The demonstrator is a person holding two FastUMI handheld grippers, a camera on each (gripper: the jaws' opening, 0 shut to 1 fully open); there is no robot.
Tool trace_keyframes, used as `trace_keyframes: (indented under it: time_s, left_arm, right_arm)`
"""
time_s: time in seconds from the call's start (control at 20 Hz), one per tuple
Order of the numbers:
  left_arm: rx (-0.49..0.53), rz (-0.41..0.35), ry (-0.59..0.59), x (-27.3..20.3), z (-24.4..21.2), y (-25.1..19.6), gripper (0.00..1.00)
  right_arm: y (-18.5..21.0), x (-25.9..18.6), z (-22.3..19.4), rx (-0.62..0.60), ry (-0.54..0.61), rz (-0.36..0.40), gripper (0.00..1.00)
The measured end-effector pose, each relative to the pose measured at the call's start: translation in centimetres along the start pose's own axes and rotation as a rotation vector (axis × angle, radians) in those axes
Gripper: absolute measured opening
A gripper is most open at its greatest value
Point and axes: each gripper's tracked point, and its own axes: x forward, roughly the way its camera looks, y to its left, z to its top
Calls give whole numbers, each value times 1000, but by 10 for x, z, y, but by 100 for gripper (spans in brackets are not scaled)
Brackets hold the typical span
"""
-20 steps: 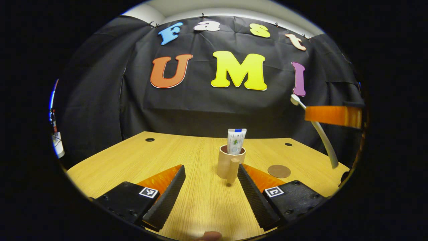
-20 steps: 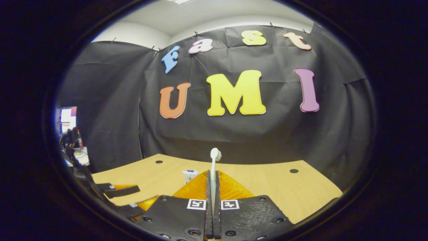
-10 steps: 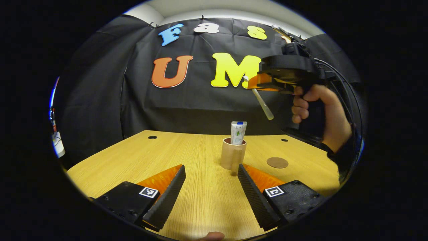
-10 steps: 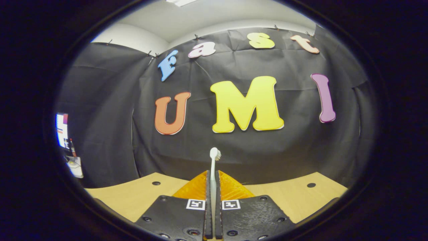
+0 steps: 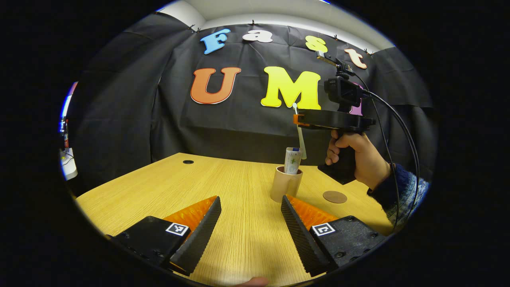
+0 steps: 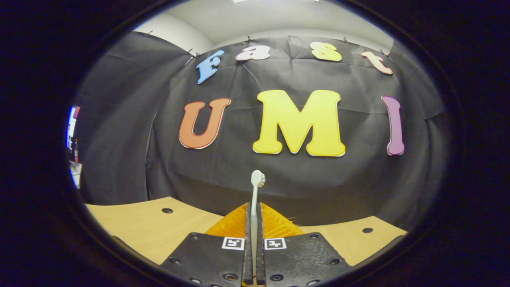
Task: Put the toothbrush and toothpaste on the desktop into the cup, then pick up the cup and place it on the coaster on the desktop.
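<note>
- Left gripper (image 5: 249, 217): fingers spread wide apart, nothing between them, held low over desktop (image 5: 159, 187).
- Cup (image 5: 286, 184): upright on desktop, just ahead of my left gripper's right-side finger, partly behind its tip.
- Toothpaste (image 5: 292, 160): standing in cup, top end sticking up above rim.
- Right gripper (image 6: 252, 223): fingers pressed together on toothbrush (image 6: 255, 187), clamped on the handle; head w/ bristles pokes up past fingertips in right gripper view.
- Left gripper view: right gripper (image 5: 298, 119) held level in my hand (image 5: 356, 157), above cup and to its right; toothbrush (image 5: 299, 133) hangs nearly vertical from it, lower end near top of toothpaste. Can't tell if lower end touches toothpaste or cup.
- Coaster (image 5: 334, 196): flat on desktop, right of cup, apart from it, nothing on it.
- Cable (image 5: 400, 131) runs from top of right gripper down past my sleeve (image 5: 398, 191).
</note>
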Motion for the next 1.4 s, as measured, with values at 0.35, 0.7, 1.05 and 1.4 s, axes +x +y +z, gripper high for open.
trace_keyframes:
  time_s: [0.35,0.7,1.05,1.4]
  left_arm:
    - [-12,-14,19,-2,-5,-8,96]
    - [-20,-15,47,0,-15,-10,96]
    - [-24,-13,53,-1,-17,-12,96]
    - [-19,0,62,-1,-17,-10,96]
  right_arm:
    - [-2,7,-16,-16,31,-4,4]
    - [-1,-2,-32,46,80,32,4]
    - [2,1,-46,26,95,44,5]
    - [6,-23,-45,104,134,107,24]
